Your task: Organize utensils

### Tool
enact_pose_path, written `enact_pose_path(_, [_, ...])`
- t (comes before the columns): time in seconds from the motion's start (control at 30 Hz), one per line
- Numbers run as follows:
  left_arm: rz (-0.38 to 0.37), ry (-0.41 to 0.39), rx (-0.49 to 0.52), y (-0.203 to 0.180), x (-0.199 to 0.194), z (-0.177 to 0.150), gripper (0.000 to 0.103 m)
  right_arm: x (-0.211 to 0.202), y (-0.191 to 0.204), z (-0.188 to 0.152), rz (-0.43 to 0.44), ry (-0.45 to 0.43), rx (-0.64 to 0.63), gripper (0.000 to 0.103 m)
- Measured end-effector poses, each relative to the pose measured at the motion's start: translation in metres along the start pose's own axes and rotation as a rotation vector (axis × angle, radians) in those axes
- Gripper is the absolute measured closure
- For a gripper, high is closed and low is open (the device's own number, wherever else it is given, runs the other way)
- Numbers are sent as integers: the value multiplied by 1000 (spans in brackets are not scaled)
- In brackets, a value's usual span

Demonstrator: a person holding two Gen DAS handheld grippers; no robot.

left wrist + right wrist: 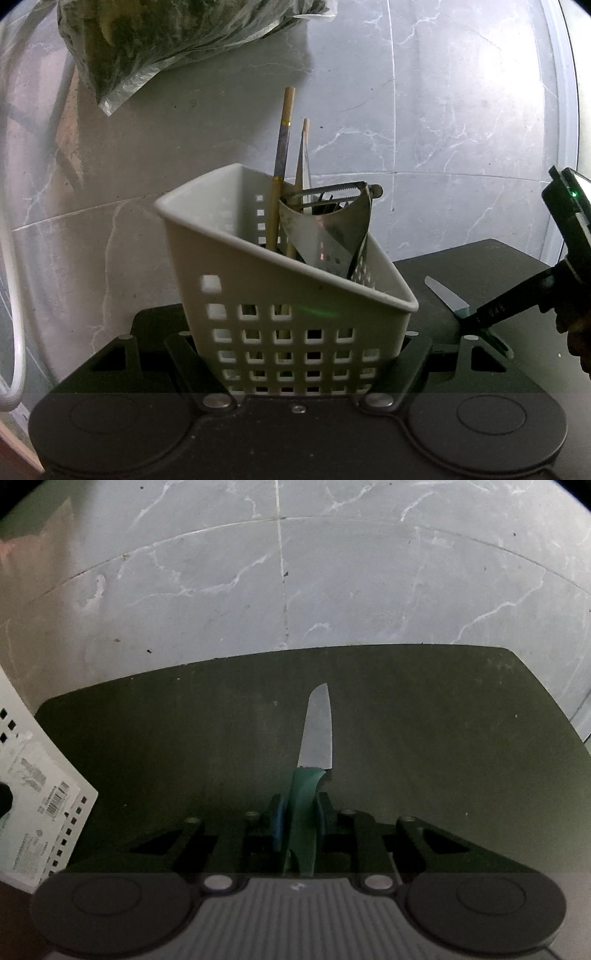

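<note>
My left gripper [297, 341] is shut on a white perforated utensil basket [258, 295], one finger on each side of its base, and the basket tilts to the left. Inside it stand two chopsticks [282, 147] and a metal peeler [328, 225]. To its right a knife [445, 295] with a pale blade and a green handle lies on a dark mat [480, 266]. My right gripper [299, 802] is shut on the green handle [303, 812], and the blade [317, 731] points away along the mat [147, 757]. The right gripper [480, 325] also shows at the edge of the left wrist view.
A clear plastic bag of greens [166, 37] lies on the grey marble surface [461, 110] behind the basket. A white cord [14, 295] curves down the far left. The basket's labelled side [33, 794] fills the left edge of the right wrist view.
</note>
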State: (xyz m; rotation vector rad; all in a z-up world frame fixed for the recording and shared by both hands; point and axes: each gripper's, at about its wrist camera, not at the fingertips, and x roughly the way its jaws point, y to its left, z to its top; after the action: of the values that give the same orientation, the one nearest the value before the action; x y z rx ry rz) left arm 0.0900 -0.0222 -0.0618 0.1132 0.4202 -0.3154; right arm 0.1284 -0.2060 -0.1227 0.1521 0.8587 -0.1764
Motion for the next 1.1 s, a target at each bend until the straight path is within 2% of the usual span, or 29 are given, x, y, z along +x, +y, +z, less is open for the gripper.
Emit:
enact_pose_path(0.4, [-1,-5,1,1,0,0,26,-27,-14,-10,83,-113,69,85])
enact_pose_path(0.6, [0,-5,3,1,0,-1,26,-37,-16,-7,114,-136,100,86])
enact_pose_path(0.7, [-5,-6,4,1,0,-1,26,-39,-18,-5,117,-133,129,88])
enact_pose_path(0.77, [-5,-6,5,0,0,-1,26,-36,-18,-5,116,-123,127,100])
enact_pose_path(0.83, [-5,-6,6,0,0,-1,26,-30,-18,-9,115,-104,124,102])
enact_pose_path(1.03, [-6,-6,7,0,0,0,26,-18,-20,-24,112,-51,118,102])
enact_pose_path(1.1, [-6,-5,7,1,0,0,26,-19,-21,-26,128,-40,128,95])
